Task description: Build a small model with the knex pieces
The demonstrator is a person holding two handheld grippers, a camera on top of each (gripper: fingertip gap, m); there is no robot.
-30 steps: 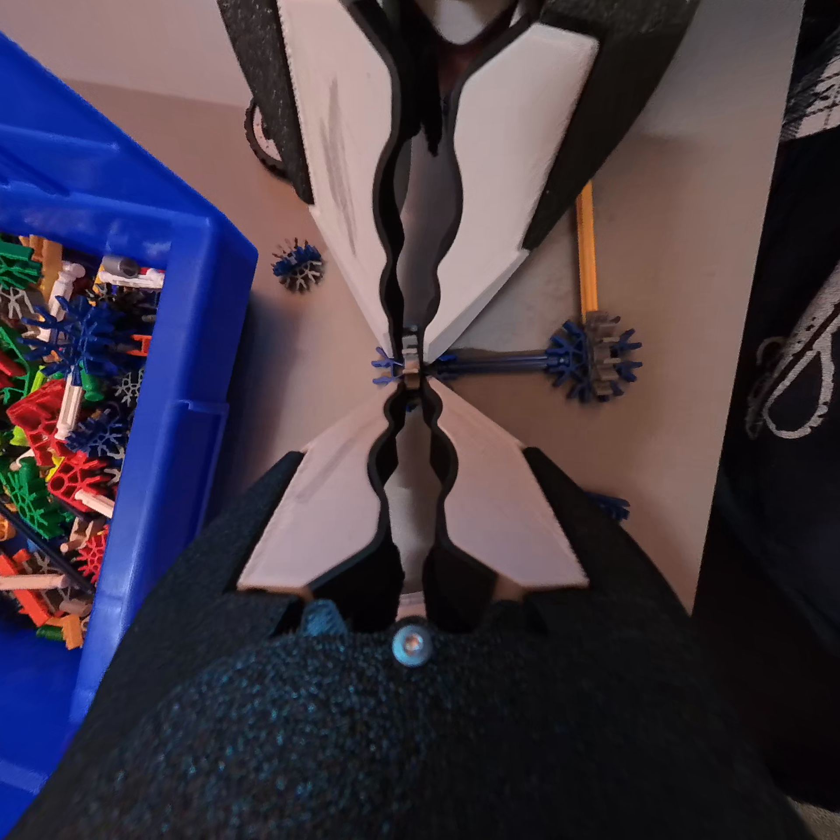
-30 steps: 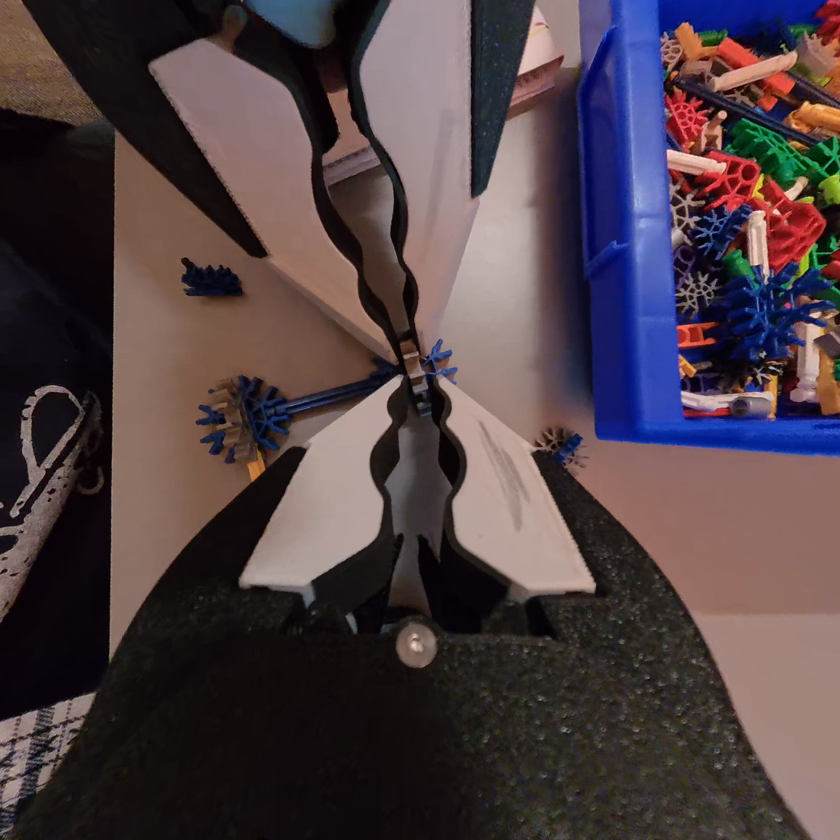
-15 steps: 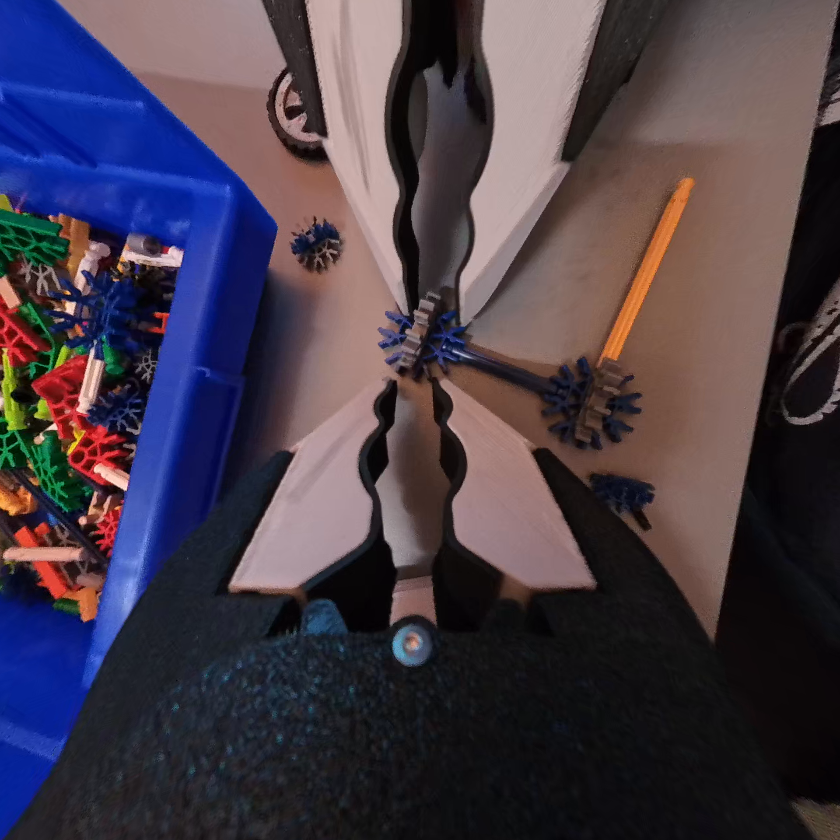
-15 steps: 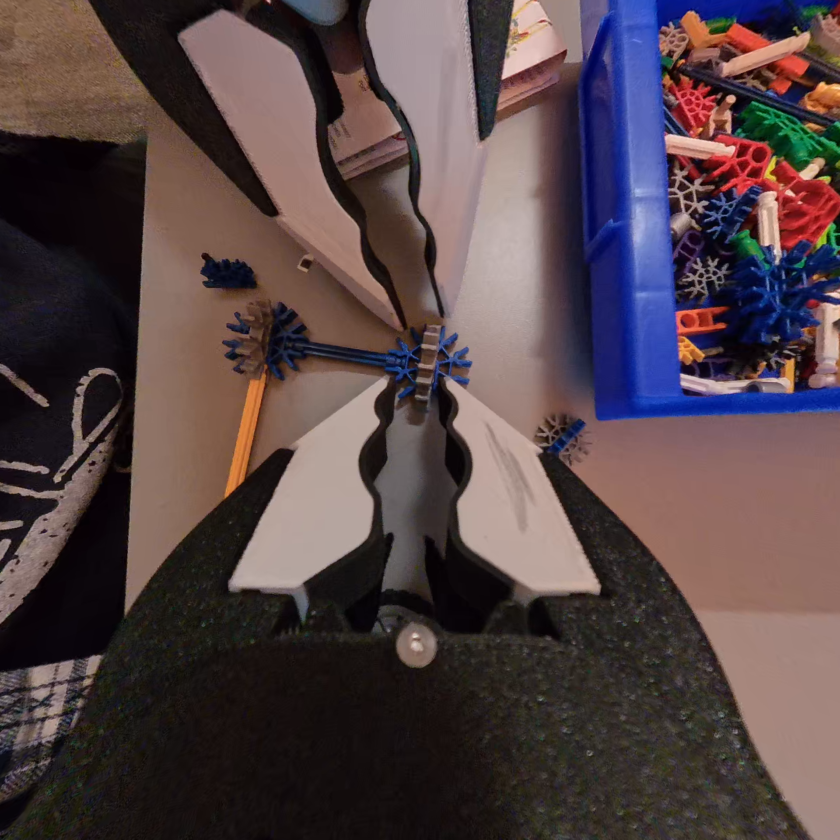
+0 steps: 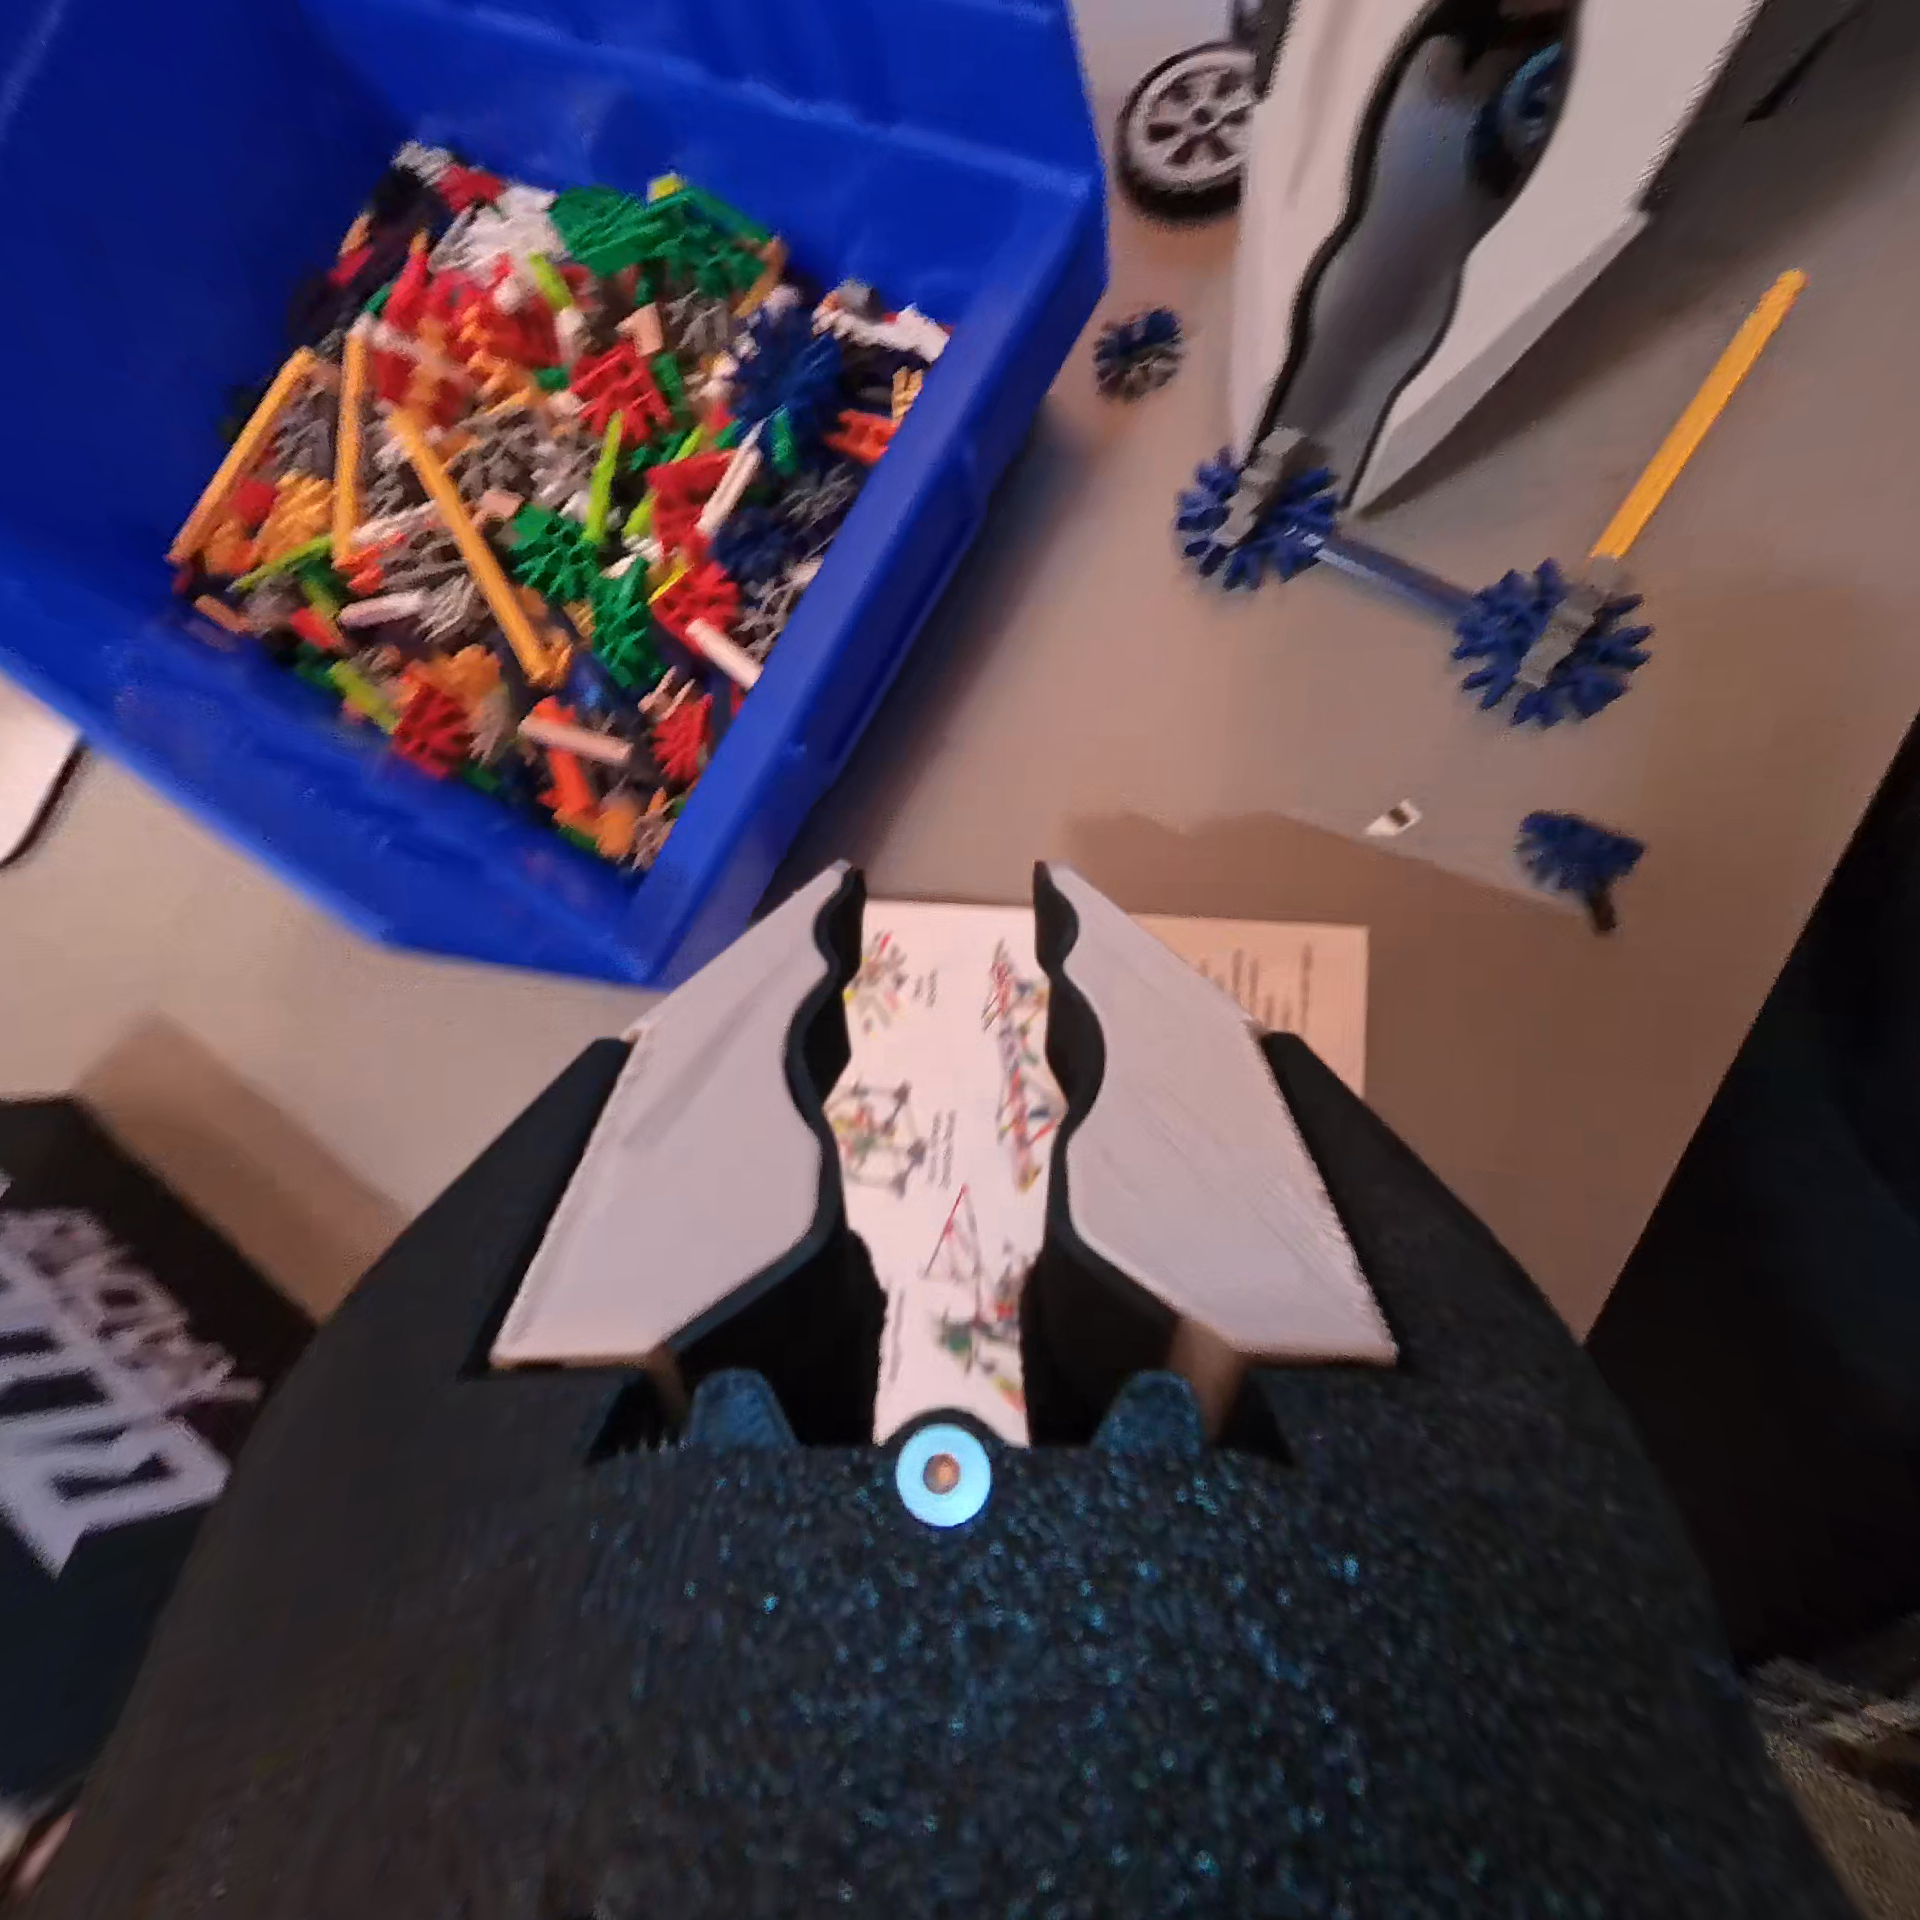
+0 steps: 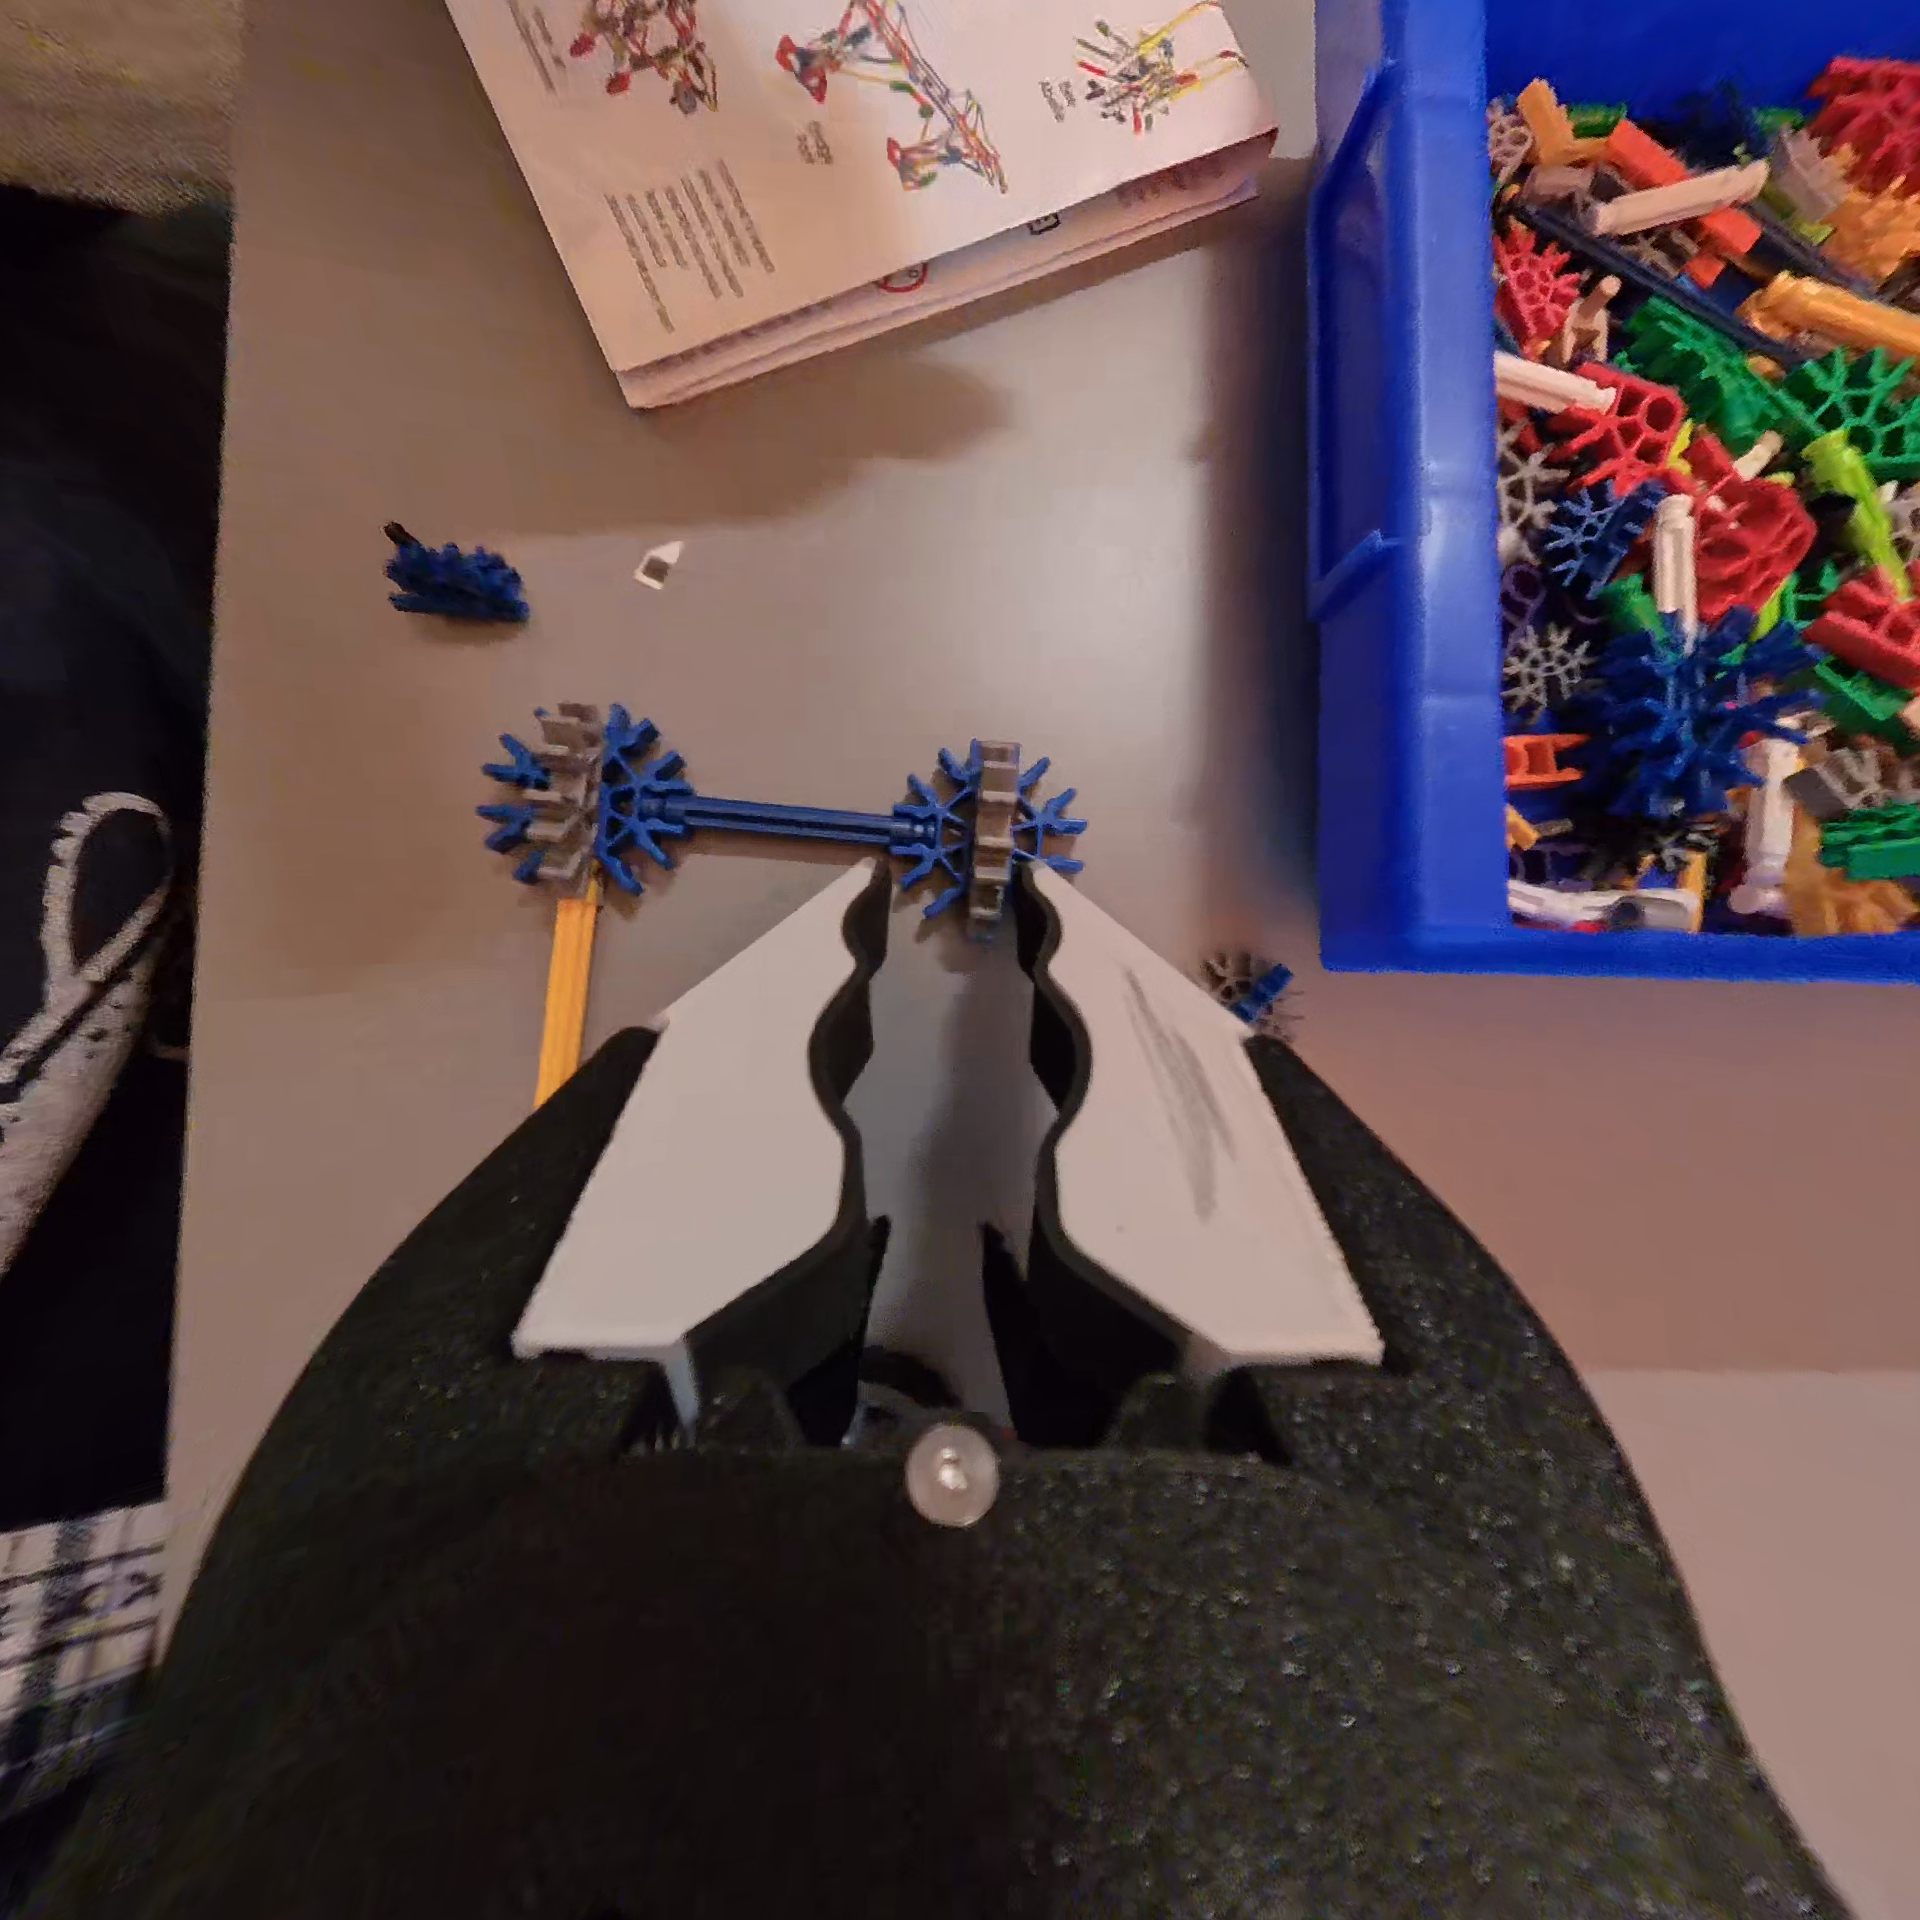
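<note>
My right gripper (image 6: pixel 954 883) is spread wide, its tips flanking the near blue-and-grey connector hub (image 6: pixel 987 826) without gripping it. A blue rod (image 6: pixel 790 816) joins that hub to a second hub (image 6: pixel 582 795) on the table (image 6: pixel 1039 582). My left gripper (image 5: pixel 943 894), also released and holding nothing, hovers over an instruction booklet (image 5: pixel 935 1039), beside the blue bin (image 5: pixel 935 582).

Blue bin (image 6: pixel 1403 520); booklet (image 6: pixel 883 187); toy wheel (image 5: pixel 1190 130)

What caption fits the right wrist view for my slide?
Open right gripper straddling the blue-and-grey snowflake connector on a blue rod, beside a blue plastic bin.
</note>
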